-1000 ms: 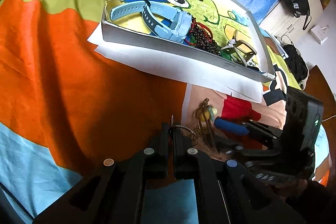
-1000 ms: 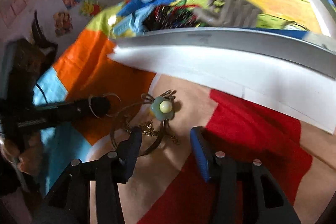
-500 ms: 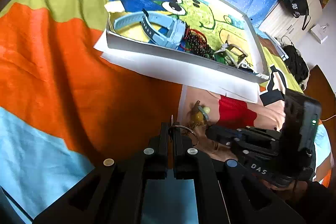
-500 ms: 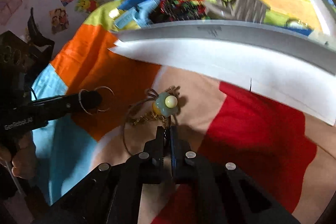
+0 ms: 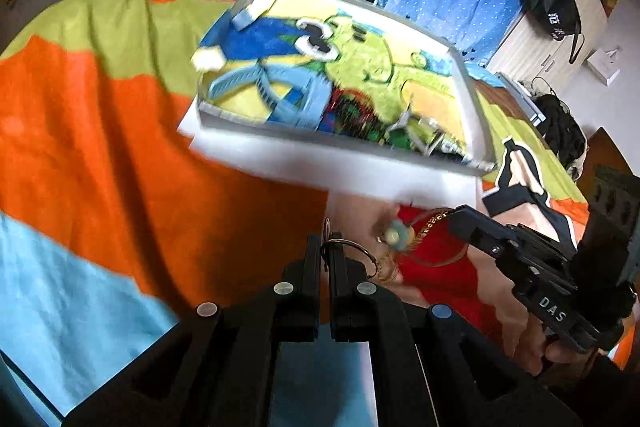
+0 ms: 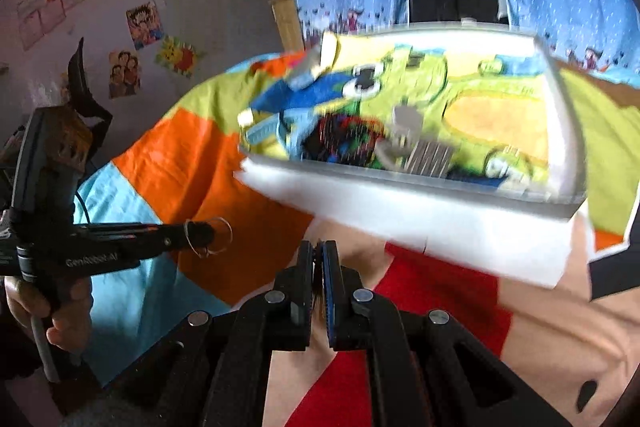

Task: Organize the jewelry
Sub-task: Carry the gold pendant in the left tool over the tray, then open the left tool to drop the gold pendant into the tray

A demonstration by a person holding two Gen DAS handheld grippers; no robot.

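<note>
The left gripper (image 5: 325, 243) is clenched on thin wire rings (image 5: 352, 253). The right gripper (image 6: 319, 255), clamped on the flower-charm bracelet (image 5: 416, 239), holds it near the tray (image 5: 332, 141).

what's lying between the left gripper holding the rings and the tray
Only bare orange blanket and white paper separate the left gripper from the tray, in the left wrist view.

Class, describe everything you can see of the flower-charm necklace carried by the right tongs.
The flower-charm necklace dangles from the shut right tongs, lifted off the bedspread. It has a pale blue-green flower with a cream bead at its centre, a gold-looking chain running up to the tongs, and thin wire hoops hanging below over the red patch. Motion blurs it, so finer detail cannot be told. It hangs just right of the left tongs, short of the tray. The right wrist view does not show it.
</note>
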